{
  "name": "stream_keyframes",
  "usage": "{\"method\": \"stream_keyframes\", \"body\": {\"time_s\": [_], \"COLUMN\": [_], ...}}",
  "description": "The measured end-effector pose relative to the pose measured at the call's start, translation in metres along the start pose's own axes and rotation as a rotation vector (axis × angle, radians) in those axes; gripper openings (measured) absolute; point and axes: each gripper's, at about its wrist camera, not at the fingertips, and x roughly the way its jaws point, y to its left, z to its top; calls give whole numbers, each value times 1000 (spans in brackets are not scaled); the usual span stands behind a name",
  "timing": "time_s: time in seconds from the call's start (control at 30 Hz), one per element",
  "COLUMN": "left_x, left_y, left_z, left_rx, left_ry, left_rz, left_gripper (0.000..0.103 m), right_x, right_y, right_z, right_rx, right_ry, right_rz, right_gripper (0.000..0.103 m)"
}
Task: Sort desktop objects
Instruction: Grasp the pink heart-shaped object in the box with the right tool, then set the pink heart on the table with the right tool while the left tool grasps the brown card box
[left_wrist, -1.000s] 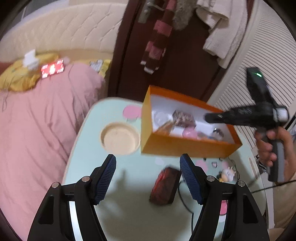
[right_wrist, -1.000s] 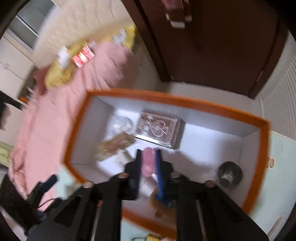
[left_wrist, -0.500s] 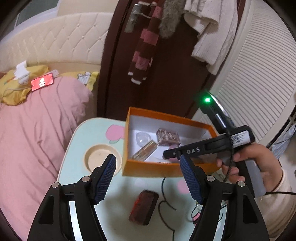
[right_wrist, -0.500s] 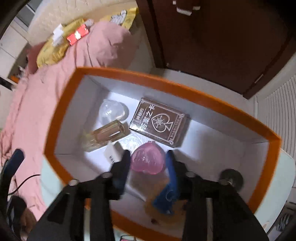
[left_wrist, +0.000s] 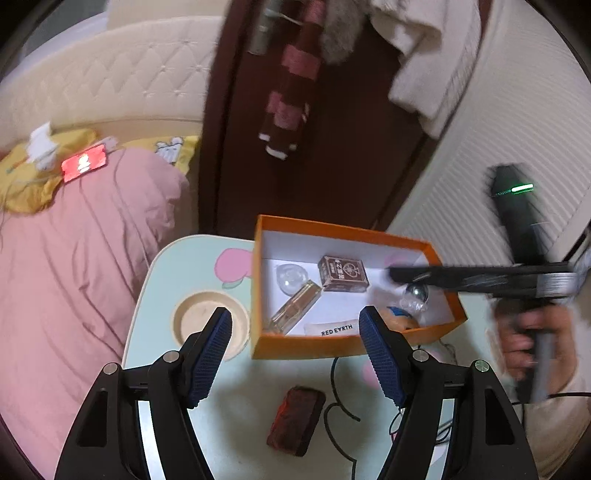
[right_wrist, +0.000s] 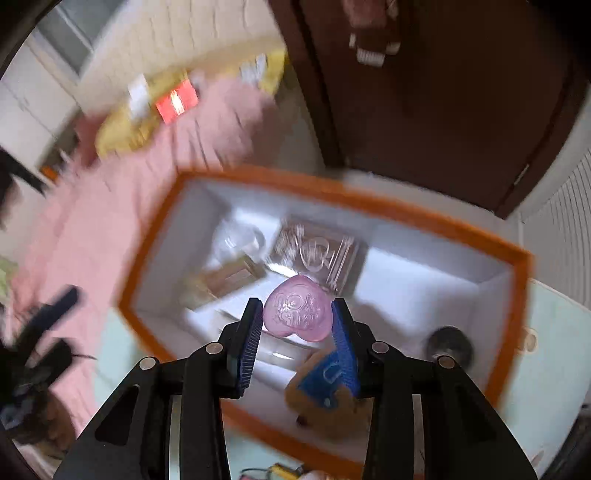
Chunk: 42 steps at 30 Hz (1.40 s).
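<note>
An orange box (left_wrist: 332, 347) stands on the pale green table (left_wrist: 166, 280). It holds a brown card pack (left_wrist: 342, 273), a gold-capped bottle (left_wrist: 295, 310), a clear dome (left_wrist: 291, 277), a silver ball (left_wrist: 417, 291) and a brown toy (left_wrist: 400, 319). My right gripper (right_wrist: 296, 306) hovers over the box (right_wrist: 147, 273). A pink heart (right_wrist: 295, 314) spans the gap between its pads, and the jaws are closing on it. The left wrist view shows that gripper (left_wrist: 395, 274) blurred above the box. My left gripper (left_wrist: 294, 314) hangs open and empty in front of the box.
A dark red case (left_wrist: 295, 421) and a black cable (left_wrist: 332, 406) lie on the table in front of the box. A round recess (left_wrist: 199, 321) sits left of the box. A pink bed (left_wrist: 74, 258) borders the table's left, with a dark door (left_wrist: 332, 166) behind.
My right gripper went from pinching the pink heart edge-on to wider jaws with the heart face-up between them, and it rose from the box. The left gripper drew back and stayed open.
</note>
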Motion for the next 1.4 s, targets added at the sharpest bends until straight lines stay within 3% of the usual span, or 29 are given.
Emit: {"method": "stream_keyframes", "body": {"time_s": [0.1, 0.27, 0.33, 0.43, 0.57, 0.83, 0.97, 1.1, 1.17, 1.3, 1.4], "left_x": [21, 78, 105, 126, 143, 160, 168, 174, 174, 168, 146], "left_y": [-18, -59, -72, -76, -83, -90, -89, -91, -91, -91, -95], "left_z": [21, 47, 51, 54, 53, 47, 46, 44, 44, 40, 45], "left_rx": [46, 121, 130, 93, 96, 116, 81, 99, 120, 130, 149], "left_ry": [62, 185, 235, 259, 265, 281, 314, 356, 340, 313, 228], "left_rz": [-16, -5, 51, 76, 121, 146, 79, 66, 80, 49, 33], "left_gripper": [71, 70, 67, 65, 60, 56, 57, 55, 28, 18, 18], "right_x": [-55, -101, -105, -97, -63, -41, -46, -48, -46, -41, -44], "right_y": [-14, -30, -39, -44, -46, -46, -48, -52, -55, -57, -56], "right_z": [-20, -81, -105, -145, -166, -168, -170, -178, -178, -182, -182], "right_rx": [32, 65, 87, 125, 140, 85, 106, 115, 120, 124, 126], "right_ry": [-146, -252, -256, -218, -184, -215, -262, -296, -291, -276, -267], "right_rz": [106, 167, 141, 60, -58, -137, -96, -67, -64, -59, -58], "right_gripper": [40, 40, 40, 40, 40, 40, 41, 44, 44, 44, 44]}}
